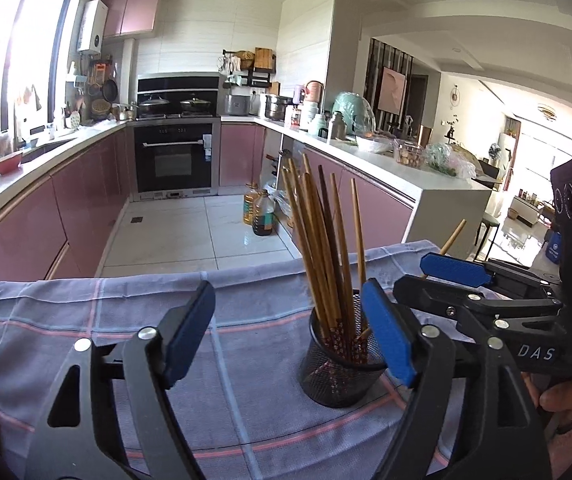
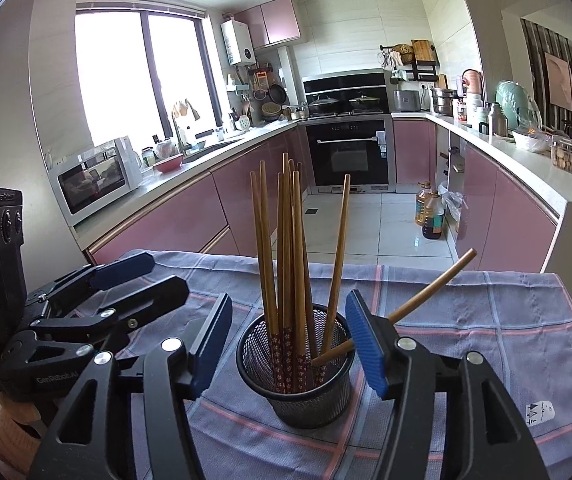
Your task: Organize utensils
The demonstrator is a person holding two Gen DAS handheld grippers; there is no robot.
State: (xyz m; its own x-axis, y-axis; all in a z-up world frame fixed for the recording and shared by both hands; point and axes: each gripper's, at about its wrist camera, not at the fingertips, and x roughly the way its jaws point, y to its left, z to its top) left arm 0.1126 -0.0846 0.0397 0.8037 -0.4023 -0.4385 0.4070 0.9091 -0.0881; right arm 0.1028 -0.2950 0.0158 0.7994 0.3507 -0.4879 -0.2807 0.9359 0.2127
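A black mesh cup [image 2: 294, 394] stands on a blue-grey checked cloth [image 2: 486, 340] and holds several wooden chopsticks [image 2: 282, 240] with red patterned ends, most of them upright. One chopstick [image 2: 430, 290] leans far right over the rim. My right gripper [image 2: 289, 344] is open, its blue pads on either side of the cup's near rim and not pressing on it. In the left wrist view the cup [image 1: 338, 380] sits in front of the right blue pad of my open left gripper [image 1: 288, 336], which has nothing between its pads. The right gripper [image 1: 414, 274] reaches in from the right.
The cloth's far edge [image 1: 246, 270] drops to a tiled kitchen floor with oil bottles [image 1: 260, 212]. Pink cabinets and cluttered counters line both sides. A hand in a pink sleeve [image 1: 566, 400] holds the right gripper. The left gripper [image 2: 162, 274] lies to the cup's left.
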